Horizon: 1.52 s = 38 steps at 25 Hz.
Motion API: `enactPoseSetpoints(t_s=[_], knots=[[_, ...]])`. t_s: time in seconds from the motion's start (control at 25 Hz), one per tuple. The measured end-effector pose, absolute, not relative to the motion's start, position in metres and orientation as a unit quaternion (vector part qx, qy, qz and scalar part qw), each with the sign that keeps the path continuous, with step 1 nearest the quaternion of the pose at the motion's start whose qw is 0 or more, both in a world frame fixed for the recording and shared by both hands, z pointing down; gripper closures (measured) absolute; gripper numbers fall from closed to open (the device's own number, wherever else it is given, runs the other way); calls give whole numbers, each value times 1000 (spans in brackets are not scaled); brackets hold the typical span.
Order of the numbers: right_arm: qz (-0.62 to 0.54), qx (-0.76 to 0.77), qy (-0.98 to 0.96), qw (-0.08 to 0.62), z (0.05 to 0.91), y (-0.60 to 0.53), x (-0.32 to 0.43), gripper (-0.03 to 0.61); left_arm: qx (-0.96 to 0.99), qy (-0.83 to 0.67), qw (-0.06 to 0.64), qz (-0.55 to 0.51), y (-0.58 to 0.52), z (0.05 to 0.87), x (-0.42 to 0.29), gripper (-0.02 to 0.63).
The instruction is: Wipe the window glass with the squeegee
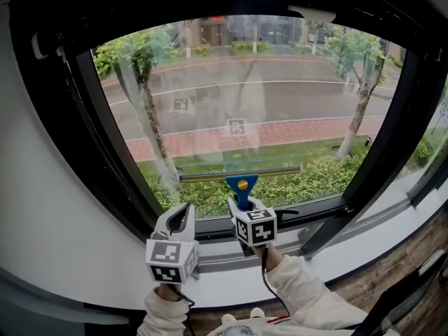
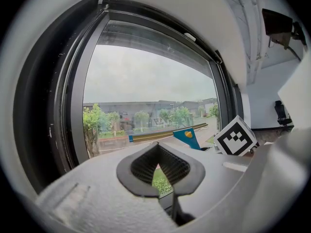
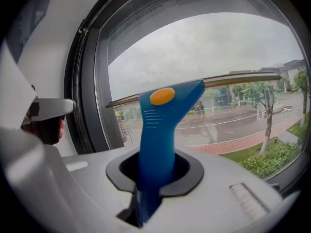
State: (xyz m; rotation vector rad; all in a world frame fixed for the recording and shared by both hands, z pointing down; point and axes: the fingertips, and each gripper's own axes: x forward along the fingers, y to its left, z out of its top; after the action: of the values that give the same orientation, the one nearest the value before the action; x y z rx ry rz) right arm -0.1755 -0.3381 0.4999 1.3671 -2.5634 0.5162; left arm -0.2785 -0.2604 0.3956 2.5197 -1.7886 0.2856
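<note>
White sleeves [image 1: 308,301] lay nearest us in the head view, cut off by the bottom edge. Above them we saw the left gripper [image 1: 183,214] in front of the sill [image 1: 329,247], its jaws pressed together on nothing. Just beside it the right gripper [image 1: 242,203] was clamped on the blue handle of the squeegee [image 1: 242,185]. The handle pointed down into that gripper, and its lower end was hidden between the jaws. The blade ran left to right low on the window glass [image 1: 266,103], rising slightly to the right. We could not tell whether its edge touched the pane. A black frame [image 1: 105,152] ringed the glass.

From the left gripper view we saw the ribbed pads meet at their tips, leaving only a small hollow with greenery showing through. Beyond them the blade stretched sideways across the lower pane, with the blue head and the right gripper's marker cube off to the right.

From the right gripper view the handle rose straight out of the closed jaws, orange button facing us. The blade crossed the pane above, its left end hard to make out against the frame.
</note>
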Motion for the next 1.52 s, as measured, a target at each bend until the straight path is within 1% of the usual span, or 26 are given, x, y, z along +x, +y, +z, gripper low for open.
enactPoseSetpoints(t_s=[0.68, 1.52], knots=[[246, 442, -847, 160, 607, -323, -172, 509, 810, -576, 29, 108, -261, 408, -271, 614], [287, 427, -836, 192, 662, -318, -174, 511, 799, -587, 44, 121, -259, 426, -280, 614]])
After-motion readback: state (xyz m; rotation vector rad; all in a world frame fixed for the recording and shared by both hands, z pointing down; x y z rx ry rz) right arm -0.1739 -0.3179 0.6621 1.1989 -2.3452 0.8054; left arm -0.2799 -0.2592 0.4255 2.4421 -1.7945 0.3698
